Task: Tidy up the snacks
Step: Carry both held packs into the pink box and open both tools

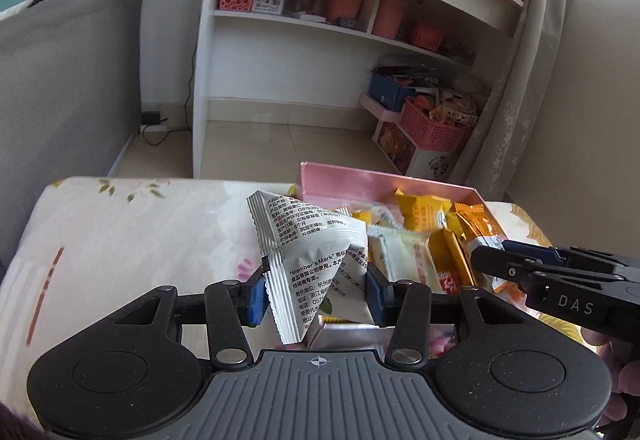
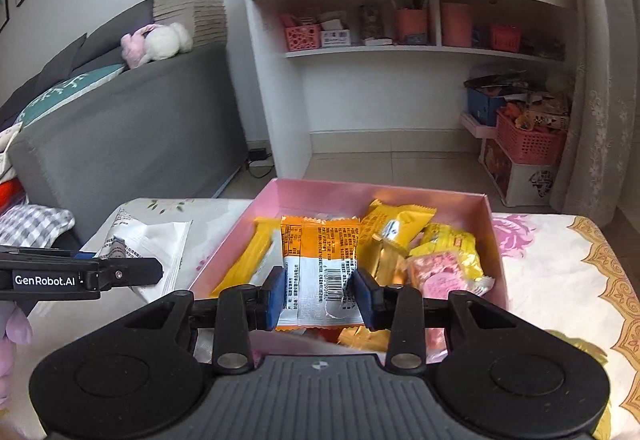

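Observation:
My left gripper (image 1: 316,290) is shut on a white snack packet (image 1: 312,260) with black print, held above the floral table just left of the pink box (image 1: 360,180). The same packet (image 2: 148,244) and the left gripper (image 2: 132,272) show at the left of the right wrist view. My right gripper (image 2: 320,296) is shut on an orange-and-white snack packet (image 2: 320,260) over the near part of the pink box (image 2: 400,196). The right gripper (image 1: 492,260) enters the left wrist view from the right. Several yellow, orange and pink snacks (image 2: 432,252) lie in the box.
The floral tablecloth (image 1: 120,240) covers the table. A grey sofa (image 2: 132,128) stands to the left. A white shelf unit (image 2: 400,40) with pink baskets stands behind, with a curtain (image 2: 592,80) and storage boxes (image 2: 524,144) at the right.

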Available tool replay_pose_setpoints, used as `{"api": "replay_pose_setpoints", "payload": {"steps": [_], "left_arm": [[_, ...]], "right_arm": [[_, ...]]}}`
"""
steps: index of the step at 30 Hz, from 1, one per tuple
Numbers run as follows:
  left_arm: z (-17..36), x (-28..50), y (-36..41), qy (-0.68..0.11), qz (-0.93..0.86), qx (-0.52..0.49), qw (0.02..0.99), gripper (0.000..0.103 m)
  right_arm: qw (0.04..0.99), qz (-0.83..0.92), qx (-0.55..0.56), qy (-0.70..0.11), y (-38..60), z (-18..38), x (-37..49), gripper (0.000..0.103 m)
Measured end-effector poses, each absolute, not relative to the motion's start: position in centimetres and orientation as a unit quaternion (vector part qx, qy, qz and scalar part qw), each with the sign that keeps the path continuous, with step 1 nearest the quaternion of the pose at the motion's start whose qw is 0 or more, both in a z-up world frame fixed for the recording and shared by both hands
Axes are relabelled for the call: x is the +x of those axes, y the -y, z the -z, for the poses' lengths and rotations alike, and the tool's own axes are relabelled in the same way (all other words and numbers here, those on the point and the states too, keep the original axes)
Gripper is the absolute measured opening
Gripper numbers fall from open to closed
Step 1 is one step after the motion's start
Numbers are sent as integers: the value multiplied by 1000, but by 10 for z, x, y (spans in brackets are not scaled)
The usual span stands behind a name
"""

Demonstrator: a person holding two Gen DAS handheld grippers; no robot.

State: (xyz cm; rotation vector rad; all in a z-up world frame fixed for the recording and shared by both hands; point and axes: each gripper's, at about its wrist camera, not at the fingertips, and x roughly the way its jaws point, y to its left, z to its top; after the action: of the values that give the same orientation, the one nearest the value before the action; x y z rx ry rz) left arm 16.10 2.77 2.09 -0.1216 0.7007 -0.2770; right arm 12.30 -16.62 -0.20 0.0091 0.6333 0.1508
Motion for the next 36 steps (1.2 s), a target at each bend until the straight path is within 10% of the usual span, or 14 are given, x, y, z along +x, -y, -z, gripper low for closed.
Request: {"api": "replay_pose_setpoints", "payload": {"steps": [29,36], "left_arm": [[21,261,22,-351,176,-48,918,51],[9,246,14,-348,178,-60,919,73]], "right_arm": [[948,-32,44,-312,217,35,188,34],[947,-27,82,-309,224,25,182,64]]}}
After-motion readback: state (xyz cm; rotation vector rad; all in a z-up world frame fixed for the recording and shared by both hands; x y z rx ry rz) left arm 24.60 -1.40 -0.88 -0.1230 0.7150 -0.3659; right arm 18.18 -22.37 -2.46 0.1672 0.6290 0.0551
